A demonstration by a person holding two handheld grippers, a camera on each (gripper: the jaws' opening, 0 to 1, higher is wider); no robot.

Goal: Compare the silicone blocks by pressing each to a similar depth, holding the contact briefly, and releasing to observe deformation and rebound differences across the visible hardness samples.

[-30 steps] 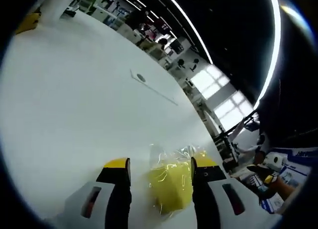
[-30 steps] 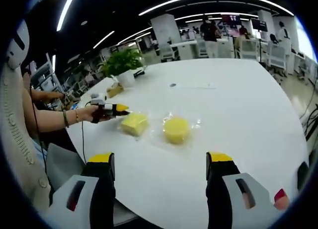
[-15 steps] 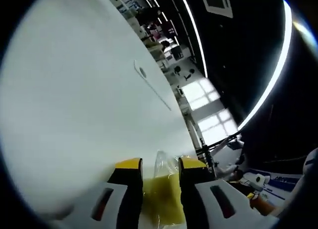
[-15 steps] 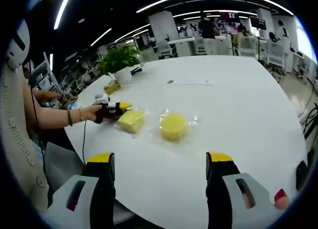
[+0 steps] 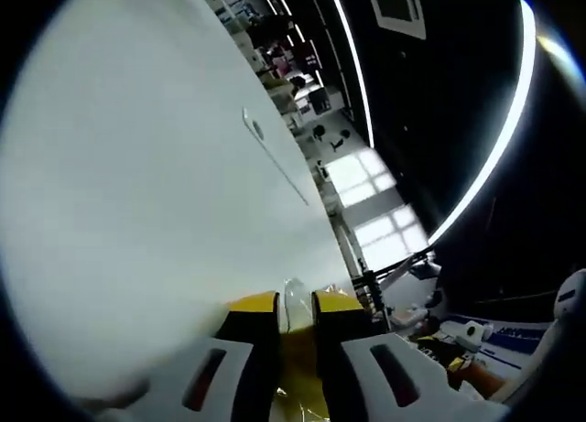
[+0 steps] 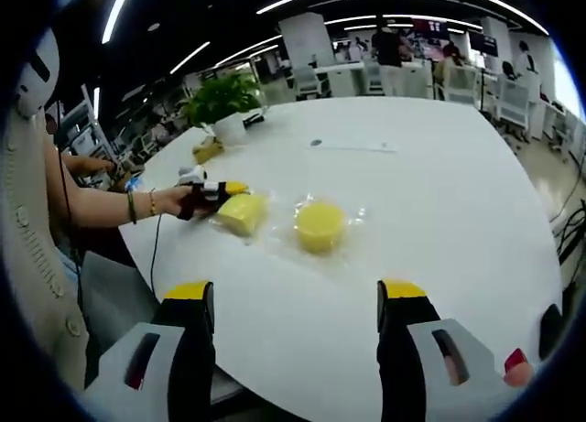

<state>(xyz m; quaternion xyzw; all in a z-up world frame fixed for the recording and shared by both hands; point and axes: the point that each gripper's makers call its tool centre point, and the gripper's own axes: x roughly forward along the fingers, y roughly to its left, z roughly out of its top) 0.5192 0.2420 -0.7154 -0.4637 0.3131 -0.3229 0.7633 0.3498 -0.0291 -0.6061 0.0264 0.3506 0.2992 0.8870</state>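
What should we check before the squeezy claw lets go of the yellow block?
1. Left gripper jaws pinched on the square block: ok.
2. Block squashed deep enough: cannot tell.
3. Plastic wrap free of the jaws: not ok, it sits between them.
4. Round block waiting, untouched: ok.
5. Right gripper open, away from both blocks: ok.
6. White table has room around the blocks: ok.

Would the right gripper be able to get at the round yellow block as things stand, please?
Probably yes: the right gripper is open, with bare white table between it and the round yellow block; the left gripper is busy with the square block.
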